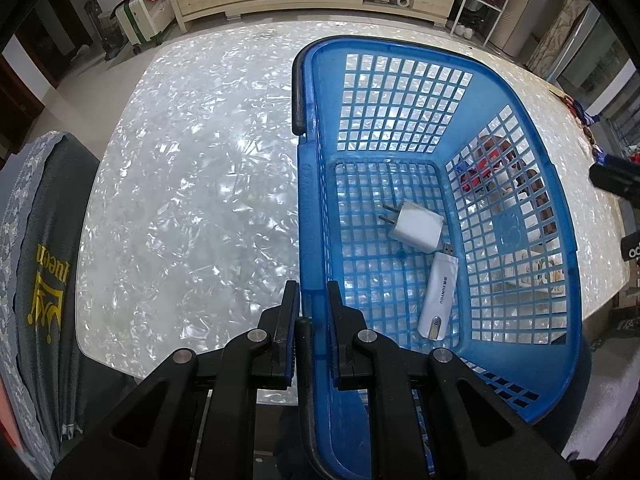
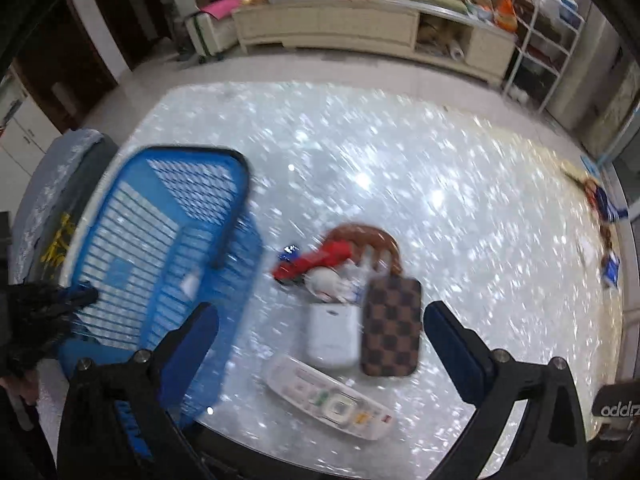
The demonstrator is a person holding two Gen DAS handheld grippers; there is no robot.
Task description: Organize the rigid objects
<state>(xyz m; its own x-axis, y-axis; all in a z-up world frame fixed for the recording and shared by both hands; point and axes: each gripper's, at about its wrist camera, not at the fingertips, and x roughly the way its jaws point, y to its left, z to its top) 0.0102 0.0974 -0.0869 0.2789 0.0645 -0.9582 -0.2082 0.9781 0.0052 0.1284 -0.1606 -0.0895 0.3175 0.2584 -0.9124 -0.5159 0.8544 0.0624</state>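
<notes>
Blue basket (image 1: 440, 92), white charger (image 1: 418, 226), brown-checked case (image 2: 392, 328).

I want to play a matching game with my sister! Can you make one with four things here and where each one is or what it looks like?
Things:
1. white charger
2. remote control
3. checkered case
4. left gripper

Descriptions:
A. brown squares, lying on the table
B. inside the blue basket
C. shut on the basket's rim
D. white with buttons, on the table nearest the right gripper

Pairs: 1-B, 2-D, 3-A, 4-C
</notes>
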